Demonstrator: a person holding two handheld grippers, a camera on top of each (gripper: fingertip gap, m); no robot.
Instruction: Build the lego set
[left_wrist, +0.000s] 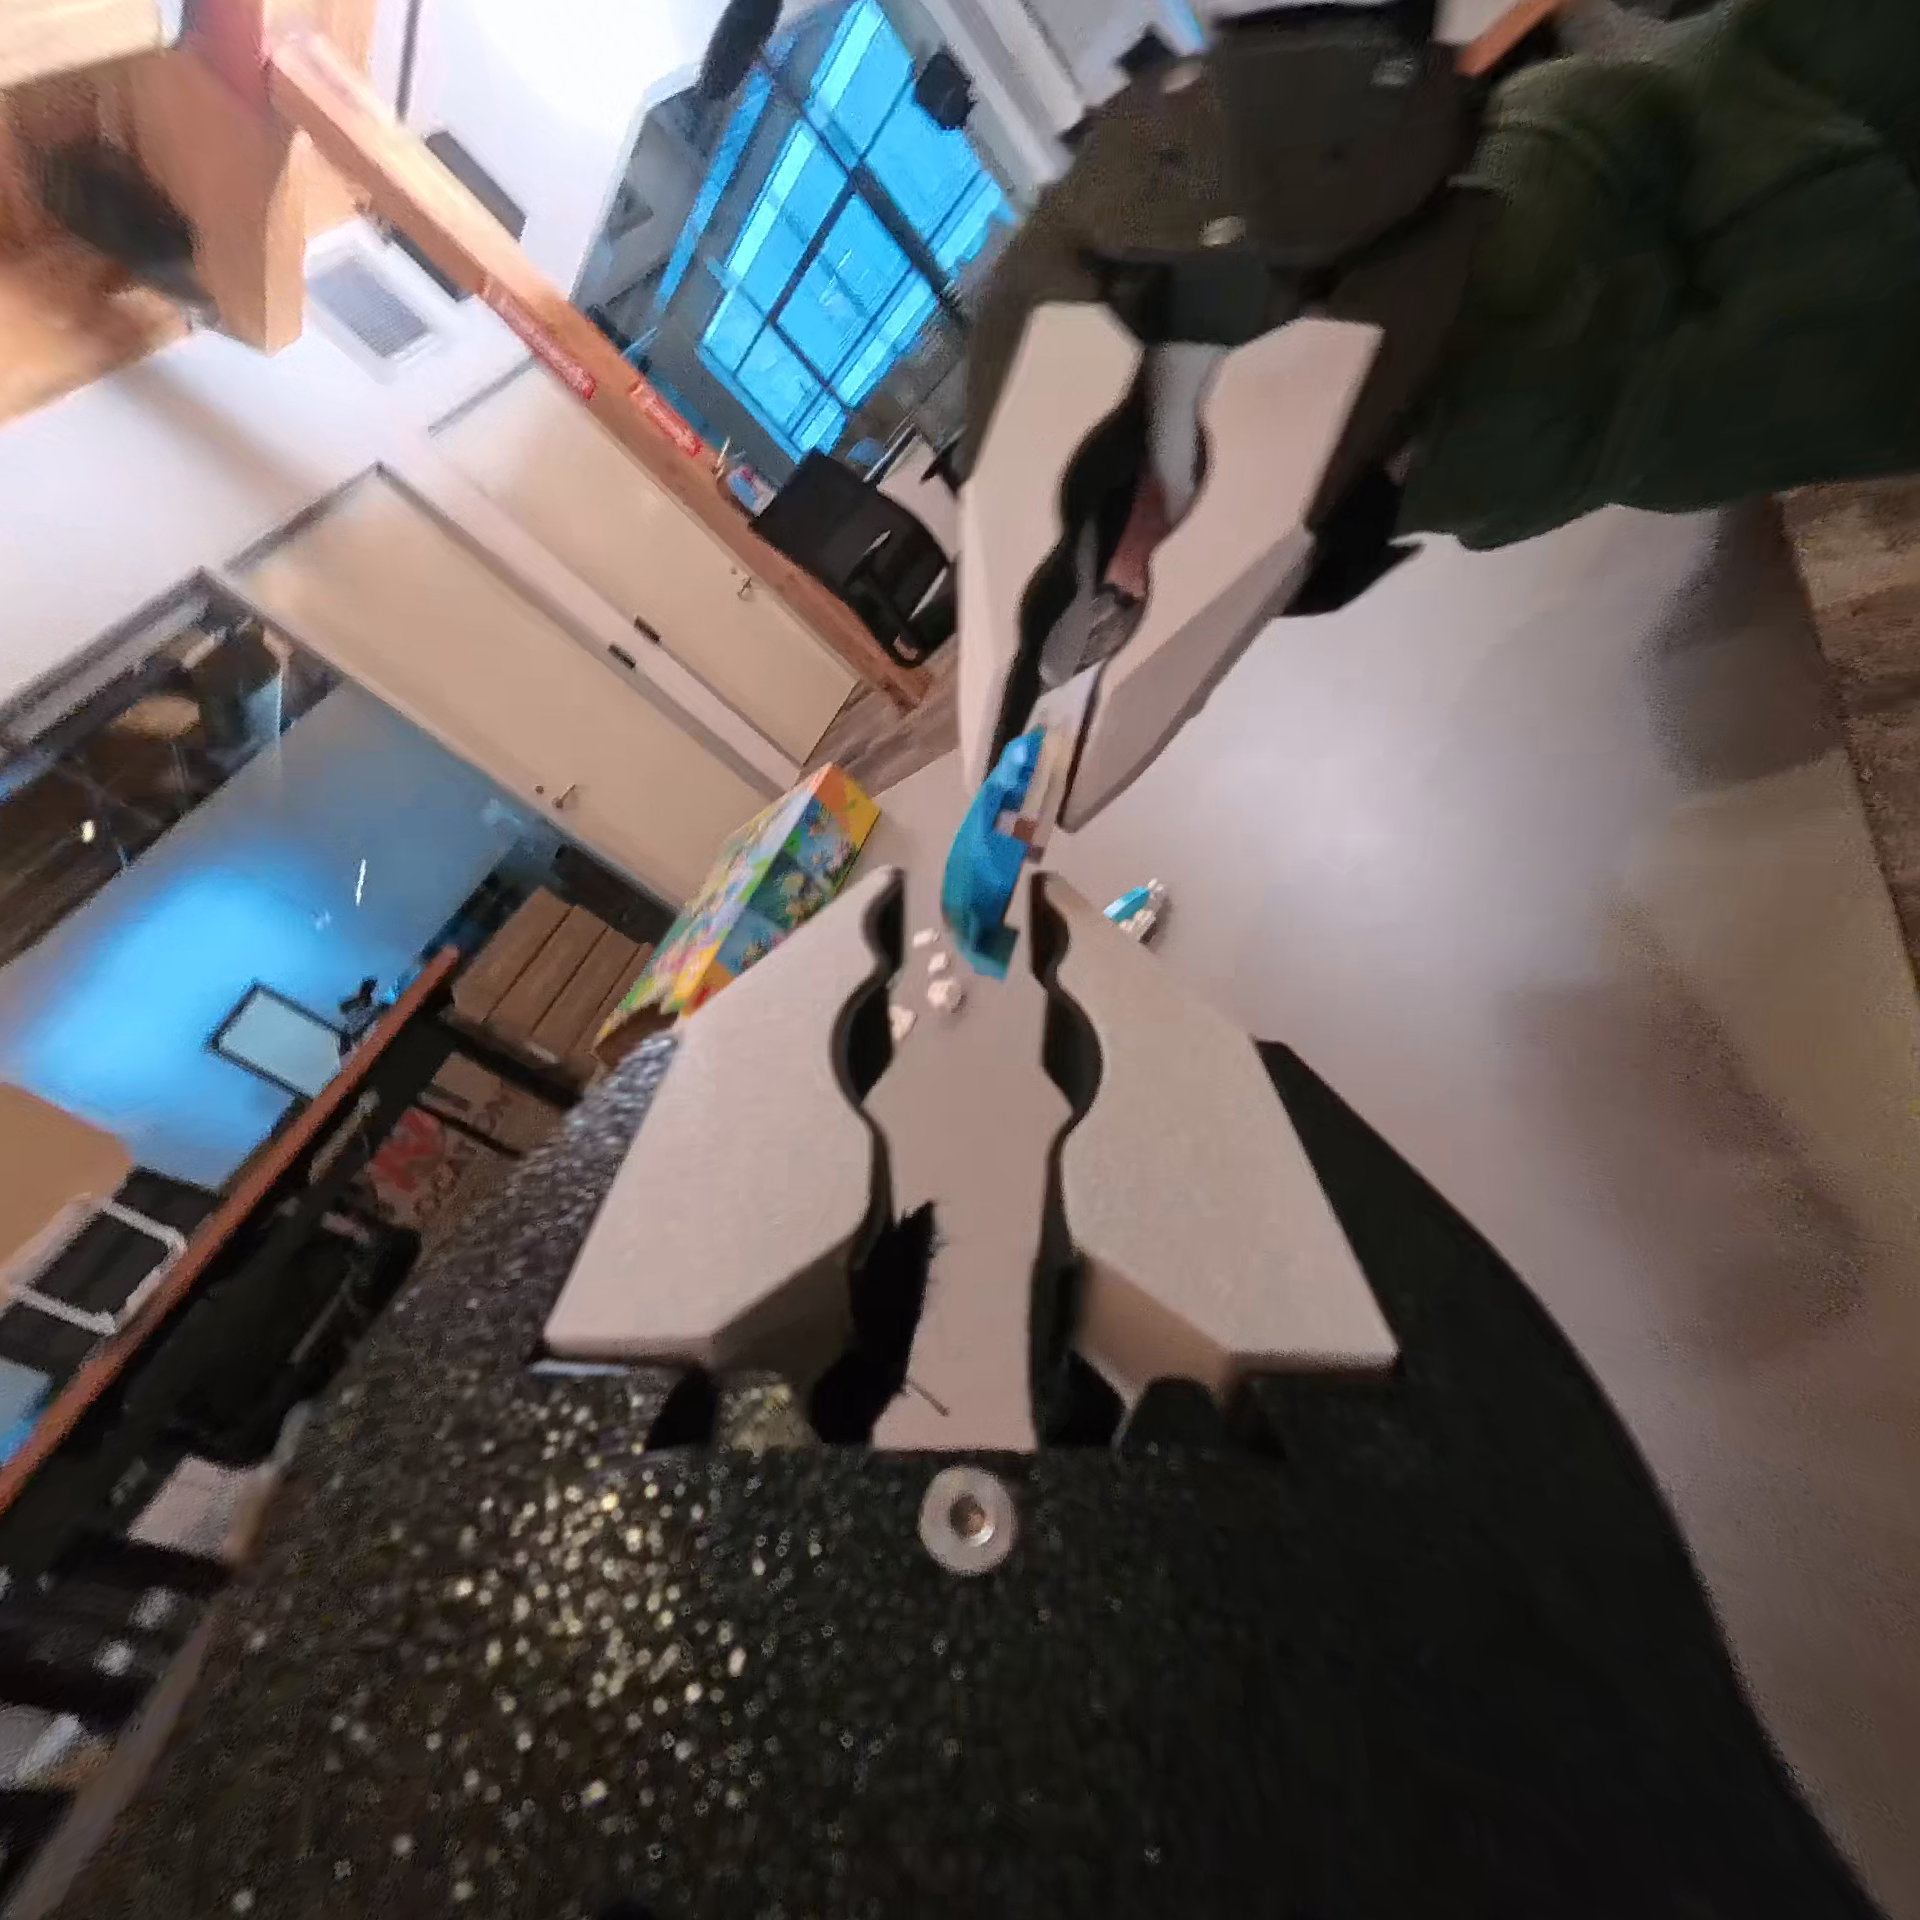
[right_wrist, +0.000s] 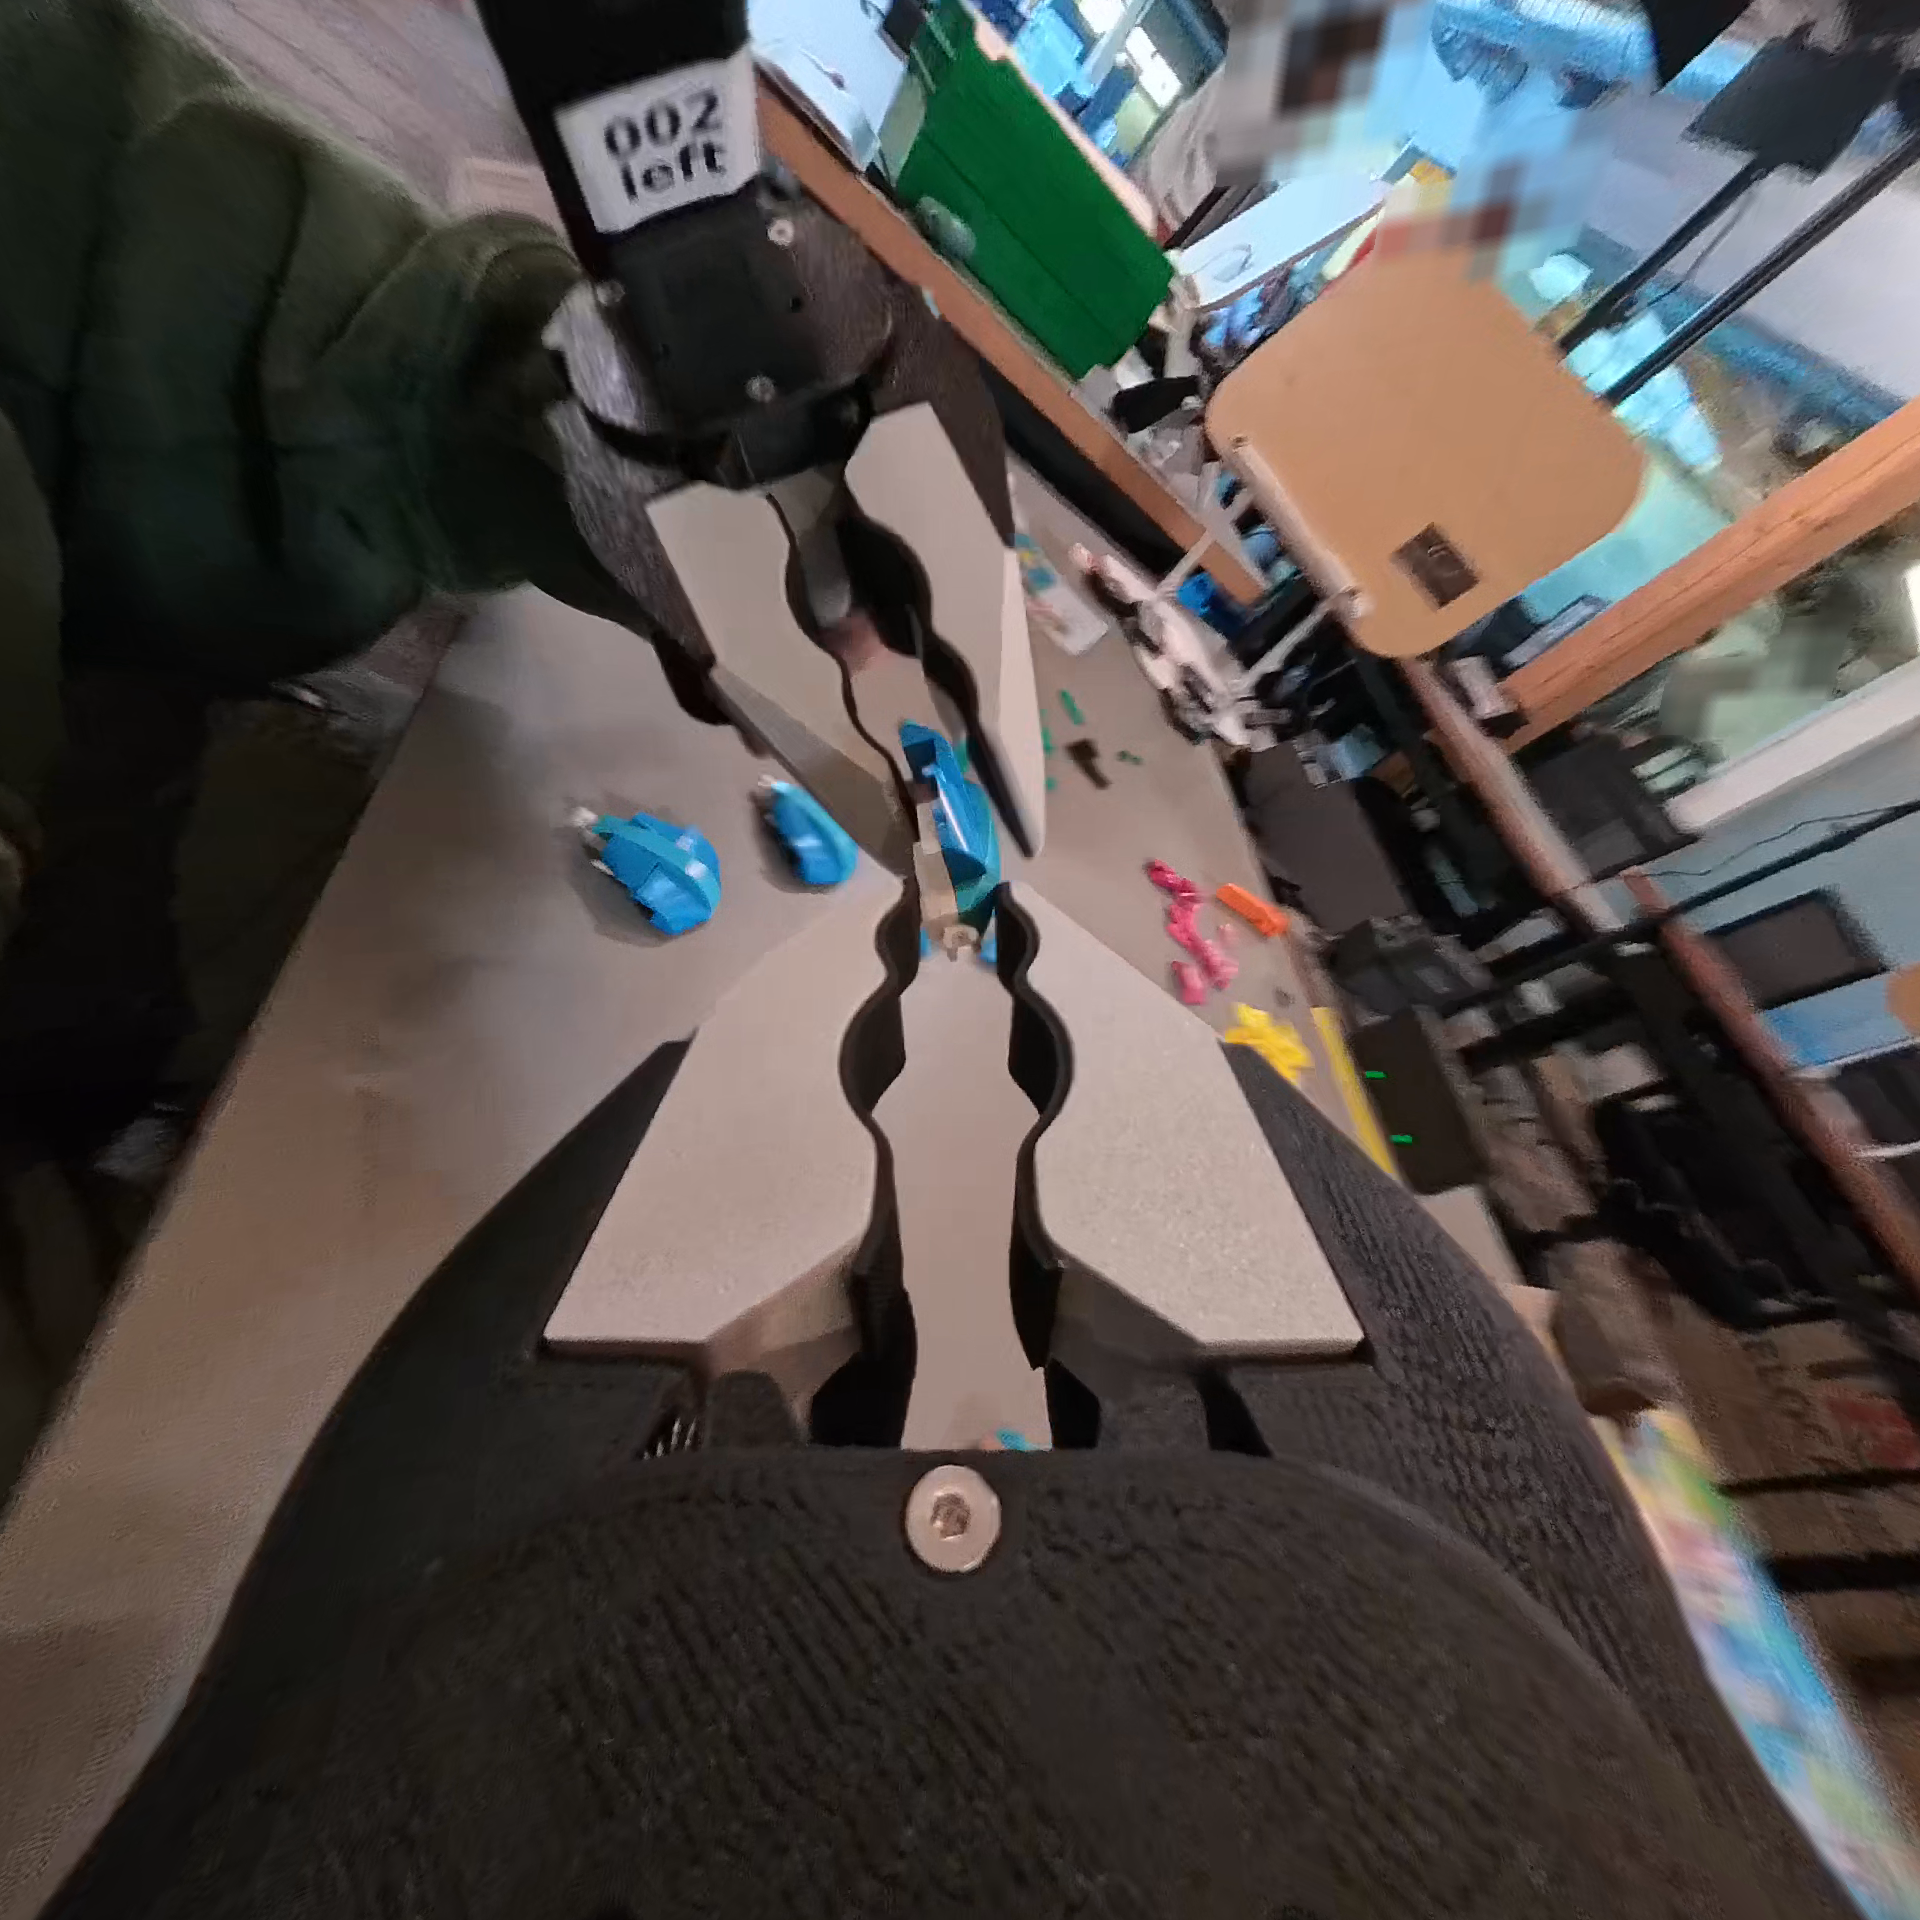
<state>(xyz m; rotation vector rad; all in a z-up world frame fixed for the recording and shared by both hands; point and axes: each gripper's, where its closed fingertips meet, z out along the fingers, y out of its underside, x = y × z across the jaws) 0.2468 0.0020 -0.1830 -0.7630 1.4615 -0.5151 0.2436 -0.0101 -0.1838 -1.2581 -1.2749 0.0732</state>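
Blue, curved and smooth, the model (left_wrist: 987, 862) hangs above the table (left_wrist: 1455, 831) between your two grippers, tips nearly meeting. Your left gripper (left_wrist: 966, 899) pinches its lower end with jaws part open; your right gripper (right_wrist: 956, 909) likewise grips it, narrowly parted. White studs (left_wrist: 940, 982) lie below. Two blue builds (right_wrist: 660, 868) sit apart; loose pink bricks (right_wrist: 1195, 935) scattered beyond. Cardboard box (left_wrist: 769, 894) stands at the table edge; contents cannot be told.

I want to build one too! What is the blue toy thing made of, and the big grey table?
The blue lego piece looks like hard, shiny plastic: bright colour, crisp moulded edges. The table looks smooth, matte grey, probably laminate; hard to tell.
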